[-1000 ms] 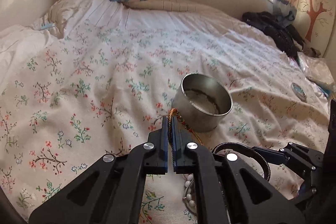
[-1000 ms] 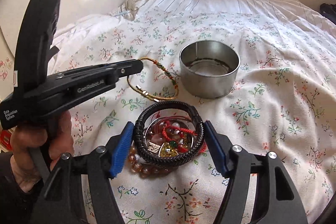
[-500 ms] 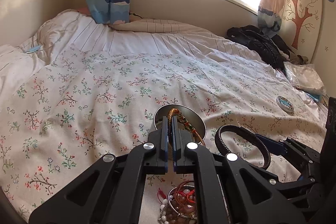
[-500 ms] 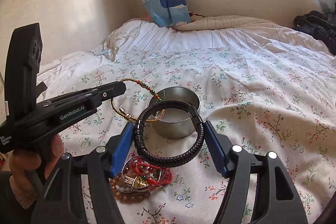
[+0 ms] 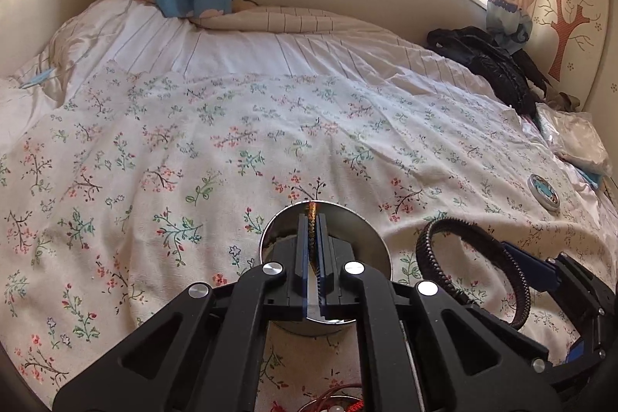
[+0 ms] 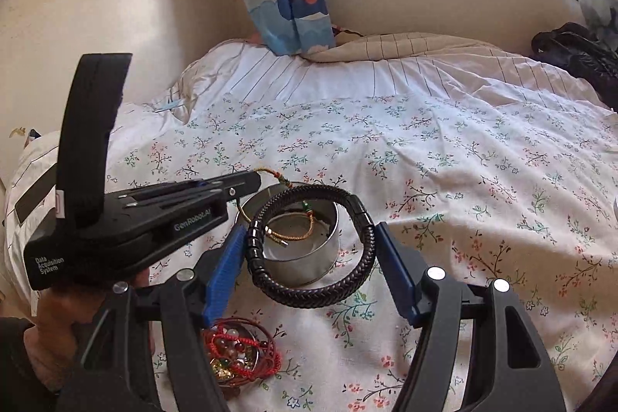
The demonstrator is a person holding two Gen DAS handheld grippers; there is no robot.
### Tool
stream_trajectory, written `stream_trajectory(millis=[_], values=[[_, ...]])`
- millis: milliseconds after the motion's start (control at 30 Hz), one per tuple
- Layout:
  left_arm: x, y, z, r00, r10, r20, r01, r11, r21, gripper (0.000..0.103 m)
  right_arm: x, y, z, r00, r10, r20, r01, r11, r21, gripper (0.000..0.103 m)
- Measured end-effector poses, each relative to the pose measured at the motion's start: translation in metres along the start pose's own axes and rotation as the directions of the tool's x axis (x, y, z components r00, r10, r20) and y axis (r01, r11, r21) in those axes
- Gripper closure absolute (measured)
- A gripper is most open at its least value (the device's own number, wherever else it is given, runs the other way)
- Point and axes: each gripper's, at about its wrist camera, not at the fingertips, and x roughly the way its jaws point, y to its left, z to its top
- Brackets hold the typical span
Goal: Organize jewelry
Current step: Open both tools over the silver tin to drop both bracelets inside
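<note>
**Two bracelets held at the round tin**

The left gripper has its jaws pressed nearly together on a gold cord bracelet. In the right wrist view the cord leaves the fingertips at the far left rim of the metal tin and its loop hangs down inside the tin, the clasp ends low against the inner wall. In the left wrist view only a short orange-gold bit of that cord shows above the fingertips; the rest is hidden behind the gripper's own fingers, which also cover most of the tin.

The right gripper stands wide, its blue pads set against the two sides of a black braided bracelet. The ring is held tilted, just on the near side of the tin and overlapping its mouth in this view; whether it touches the rim cannot be told. From the left wrist view the same black bracelet sits to the right of the tin.

On the floral bedspread, nearer than the tin and to the left, lies a heap of red cord and bead jewelry, partly cut off by the right gripper's left finger. A hand grips the left tool's handle, mostly out of frame.
</note>
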Motion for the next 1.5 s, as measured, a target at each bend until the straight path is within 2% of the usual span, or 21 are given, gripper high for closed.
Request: stream_trajectory(millis=[33,100,167,233,433,767,933,1100,1233,1333,1433,1500], values=[[0.002,0.001,-0.001,1.0,0.008,-0.005,-0.008,1.0,-0.002,0.098,0.004,0.001,0.002,1.0,0.002,-0.004,-0.002,1.0,-0.006,0.037],[0.002,0.007,0.0,1.0,0.023,-0.006,-0.023,1.0,-0.019,0.089,0.01,0.002,0.006,1.0,0.006,-0.008,-0.007,1.0,-0.015,0.037],[-0.001,0.016,0.001,1.0,0.029,0.007,-0.029,0.998,-0.054,0.061,0.017,0.004,0.009,1.0,0.007,-0.015,-0.008,0.999,-0.031,0.037],[-0.009,0.024,0.002,0.998,0.047,0.037,-0.044,0.995,-0.085,0.055,0.022,0.007,0.009,1.0,0.01,-0.02,-0.011,0.999,-0.04,0.037],[-0.027,0.047,0.006,0.992,0.098,0.083,-0.083,0.983,-0.164,0.054,0.04,0.016,0.012,0.999,0.022,-0.039,-0.025,0.997,-0.079,0.037],[-0.035,0.052,0.006,0.987,0.121,0.101,-0.104,0.982,-0.159,0.051,0.063,0.033,0.012,0.997,0.032,-0.064,-0.04,0.991,-0.127,0.037],[-0.037,0.053,0.005,0.987,0.126,0.103,-0.108,0.981,-0.162,0.048,0.071,0.029,0.014,0.998,0.023,-0.065,-0.03,0.994,-0.107,0.027],[-0.04,0.056,0.001,0.987,0.131,0.096,-0.113,0.979,-0.17,0.048,0.055,0.017,0.011,0.998,0.004,-0.068,-0.009,0.997,-0.075,0.027],[-0.047,0.057,-0.005,0.989,0.124,0.081,-0.109,0.98,-0.165,0.047,0.031,-0.005,0.01,0.998,-0.038,-0.054,0.038,0.999,0.007,0.027],[-0.052,0.052,-0.015,0.993,0.113,0.046,-0.106,0.986,-0.127,0.047,0.011,-0.024,0.005,0.998,-0.045,-0.052,0.049,0.995,0.087,0.027],[-0.055,0.048,-0.029,0.994,0.108,0.004,-0.107,0.99,-0.088,0.047,0.001,-0.031,-0.01,0.995,-0.003,-0.098,0.016,0.991,0.133,0.027],[-0.054,0.046,-0.037,0.996,0.078,-0.037,-0.081,0.994,-0.073,0.047,-0.002,-0.029,-0.023,0.99,-0.004,-0.139,0.023,0.991,0.134,0.027]])
